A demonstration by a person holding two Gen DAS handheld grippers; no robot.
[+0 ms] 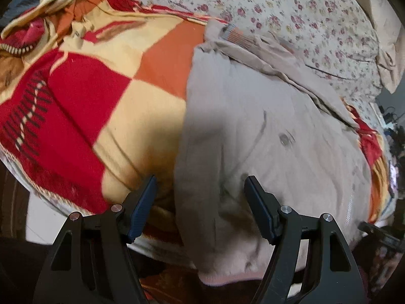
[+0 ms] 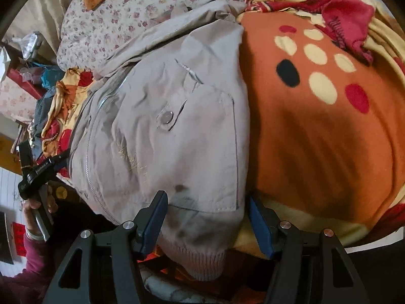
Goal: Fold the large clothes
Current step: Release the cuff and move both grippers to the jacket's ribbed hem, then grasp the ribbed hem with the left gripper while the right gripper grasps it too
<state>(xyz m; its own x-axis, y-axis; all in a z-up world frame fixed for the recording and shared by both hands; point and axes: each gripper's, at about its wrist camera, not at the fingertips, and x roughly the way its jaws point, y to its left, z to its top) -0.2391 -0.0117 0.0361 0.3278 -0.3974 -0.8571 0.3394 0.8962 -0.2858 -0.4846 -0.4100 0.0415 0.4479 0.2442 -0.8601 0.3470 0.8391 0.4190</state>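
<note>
A beige jacket (image 2: 177,126) lies spread on a bed, on top of a blanket (image 1: 83,88) in red, orange and cream blocks. Its zip (image 2: 88,157) runs along one side, a snap button (image 2: 167,117) shows on a pocket flap, and the ribbed hem (image 2: 202,261) hangs over the near edge of the bed. A sleeve with a striped ribbed cuff (image 1: 234,34) lies folded along the far side of the body. Beyond it a flowered sheet (image 1: 291,17) covers the rest of the bed.

The right gripper (image 2: 206,202) hangs over the hem corner by the pocket, its fingers spread with the cloth lying below and between them but not pinched. The left gripper (image 1: 200,192) sits over the other near edge of the jacket, where cloth meets blanket; its fingers are also spread and hold nothing. In the right wrist view the left tool appears at the far left, held in a hand (image 2: 33,210).

The step in hand looks like taking hold of the bottom hem at both corners for a fold up toward the collar. The next move calls for lowering both grippers onto the hem, closing on both layers, and lifting evenly so that the zip side does not drag or bunch
</note>
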